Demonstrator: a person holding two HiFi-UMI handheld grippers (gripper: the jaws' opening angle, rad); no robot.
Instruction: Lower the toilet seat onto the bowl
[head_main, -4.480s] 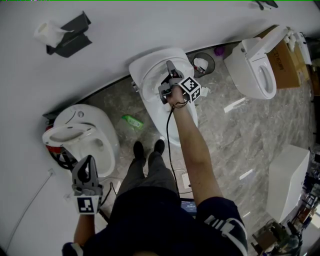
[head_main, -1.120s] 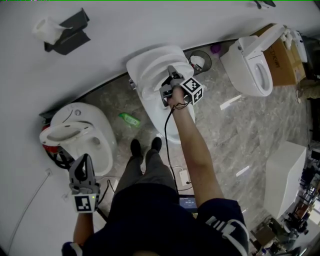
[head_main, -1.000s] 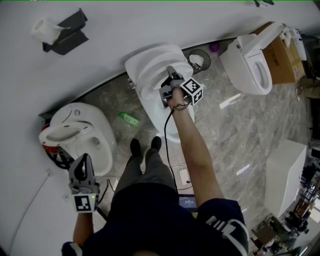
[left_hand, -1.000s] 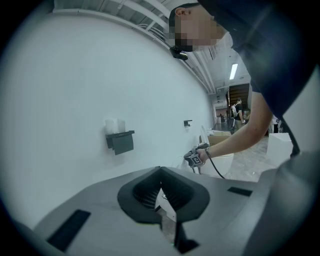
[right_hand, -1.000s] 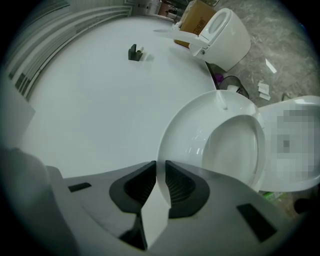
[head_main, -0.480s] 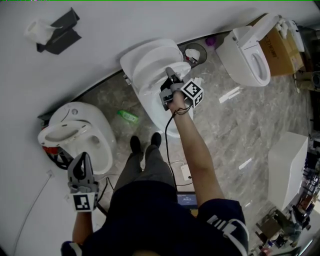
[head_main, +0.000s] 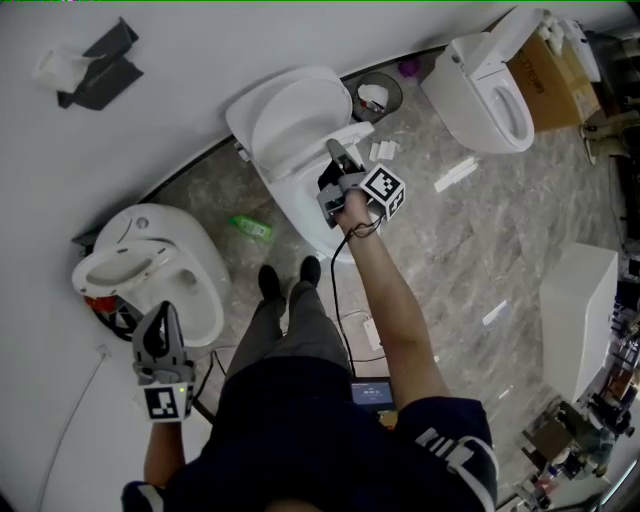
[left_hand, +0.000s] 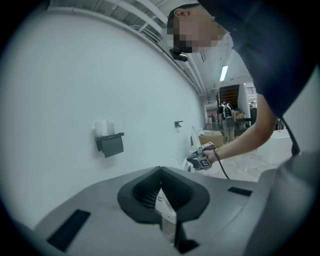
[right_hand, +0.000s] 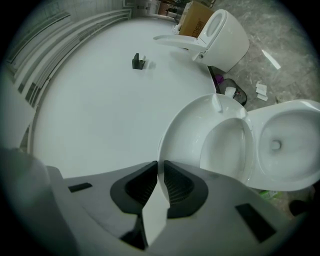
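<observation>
Right gripper (right_hand: 160, 167) jaws are drawn almost together, having just been closing a little further, and are clamped on the thin white rim of the toilet seat (right_hand: 181, 136). The seat is held raised, tilted up off the far end of the bowl (right_hand: 304, 108), so the bowl is left uncovered and its drain can be seen. The gripper is carried on an outstretched bare arm (head_main: 385, 300) that is reached over the near end of the bowl, and a black cable is run along the wrist.

Left gripper (left_hand: 160, 173) is held low, well to the left of the bowl and near a second toilet (head_main: 150, 265). Its jaws are shut, with nothing between them.

A grey marbled floor (head_main: 480, 230) is spread around the bowl. A green bottle (head_main: 248, 227) is lying on it just left of the bowl. A small round bin (head_main: 373, 97) is set just beyond the bowl, by the white wall. A third toilet (head_main: 490, 80) is stood further to the right of the bowl.
</observation>
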